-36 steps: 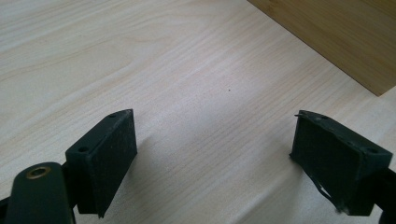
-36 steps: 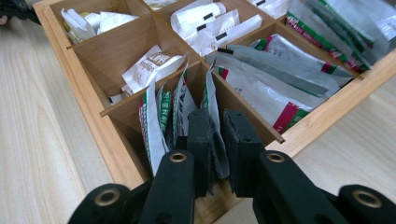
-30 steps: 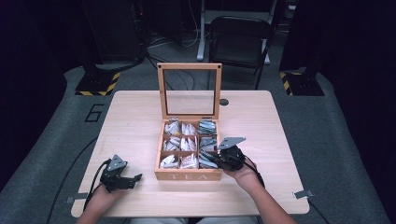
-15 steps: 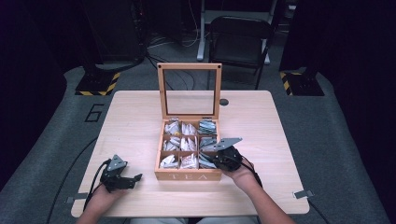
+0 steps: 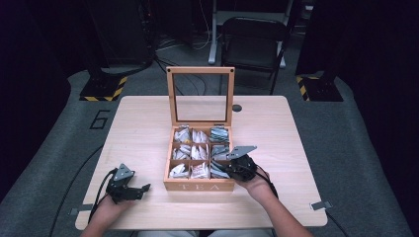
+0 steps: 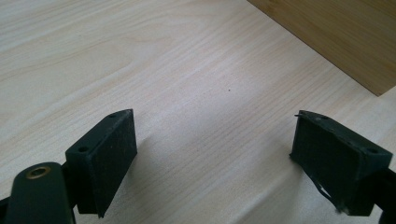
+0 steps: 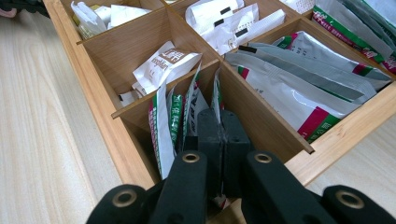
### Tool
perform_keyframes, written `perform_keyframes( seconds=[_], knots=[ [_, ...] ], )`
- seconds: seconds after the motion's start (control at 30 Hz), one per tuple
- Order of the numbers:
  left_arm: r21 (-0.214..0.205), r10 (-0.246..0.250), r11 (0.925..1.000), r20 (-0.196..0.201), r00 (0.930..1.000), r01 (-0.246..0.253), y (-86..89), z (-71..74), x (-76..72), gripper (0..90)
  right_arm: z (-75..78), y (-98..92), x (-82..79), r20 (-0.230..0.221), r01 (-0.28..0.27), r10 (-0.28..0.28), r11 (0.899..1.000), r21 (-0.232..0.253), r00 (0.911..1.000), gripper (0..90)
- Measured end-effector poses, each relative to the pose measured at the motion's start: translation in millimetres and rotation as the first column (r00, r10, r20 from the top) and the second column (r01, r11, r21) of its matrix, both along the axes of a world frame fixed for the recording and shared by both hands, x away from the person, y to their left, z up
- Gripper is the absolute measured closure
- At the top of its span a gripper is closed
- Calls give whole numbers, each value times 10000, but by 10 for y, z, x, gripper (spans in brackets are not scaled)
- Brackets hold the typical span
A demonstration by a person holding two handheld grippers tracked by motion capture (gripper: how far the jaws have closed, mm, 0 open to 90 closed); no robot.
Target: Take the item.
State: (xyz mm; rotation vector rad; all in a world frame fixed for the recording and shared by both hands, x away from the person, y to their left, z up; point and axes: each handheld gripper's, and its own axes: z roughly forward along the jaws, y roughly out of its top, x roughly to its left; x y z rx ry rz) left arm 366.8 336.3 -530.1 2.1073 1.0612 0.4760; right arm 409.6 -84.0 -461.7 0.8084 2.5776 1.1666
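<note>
1 tea sachet (image 7: 216,100) stands pinched between the closed right tongs (image 7: 223,135) in the tea box (image 7: 100,100); left tongs (image 6: 215,158) spread

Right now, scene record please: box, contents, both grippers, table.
box: open wooden tea box with glass-paned lid upright, nine compartments
contents: white and green-red paper tea sachets in the compartments
right gripper: jaws closed on a standing tea sachet in the compartment at the box's near right corner
left gripper: jaws wide open, nothing between them, low over the pale wooden table left of the box
other: folding chair beyond the table
</note>
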Motion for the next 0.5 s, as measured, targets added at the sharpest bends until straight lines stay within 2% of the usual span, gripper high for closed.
perform_keyframes(
  seconds=[0.23, 0.27, 0.47, 0.5],
  knots=[
    [4, 0, 10000, 7, 10000, 0, 0, 0, 0, 138, 123, -36, -25, 85, -34, 31, 9995, 323, 10000, 893],
    [-11, 10, 10000, 5, 10000, -10, -1, -1, 0, 138, 185, -50, -38, 200, -108, 101, 9992, 373, 9997, 893],
    [7, 11, 10000, 7, 10000, -11, -1, 0, 0, 138, 305, -71, -45, 354, -139, 119, 9984, 551, 9993, 893],
    [13, 6, 10000, 5, 10000, -6, 0, 0, 0, 138, 360, -85, -39, 494, -198, 166, 9976, 666, 9986, 893]
  ],
)
